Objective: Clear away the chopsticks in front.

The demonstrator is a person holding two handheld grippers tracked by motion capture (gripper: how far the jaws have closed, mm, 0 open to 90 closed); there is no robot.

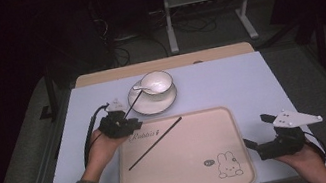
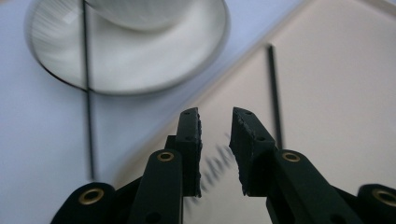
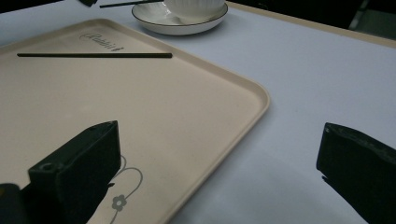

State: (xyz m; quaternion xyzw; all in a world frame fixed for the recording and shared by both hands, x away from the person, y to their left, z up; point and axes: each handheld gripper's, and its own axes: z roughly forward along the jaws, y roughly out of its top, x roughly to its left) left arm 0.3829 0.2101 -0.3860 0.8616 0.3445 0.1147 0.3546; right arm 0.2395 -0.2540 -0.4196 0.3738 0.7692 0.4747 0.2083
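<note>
- One black chopstick point(image 1: 155, 142) lies slantwise on the beige tray point(image 1: 244, 158); its far tip points toward the saucer point(image 1: 153, 104).
- A second chopstick point(image 2: 88, 84) leans on the saucer's rim, beside the cup point(image 1: 156, 82).
- The left claw point(image 1: 128, 124), jaws slightly parted and empty, hovers between the two chopsticks and is the nearer claw.
- The right claw point(image 1: 254, 131) rests spread wide on the table point(image 1: 231, 84), well apart from both chopsticks.

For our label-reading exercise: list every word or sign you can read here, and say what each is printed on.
"Rabbit", in script, on the beige tray near its far left corner.
A small dark mark beside the rabbit drawing on the tray: too small to read.
</note>
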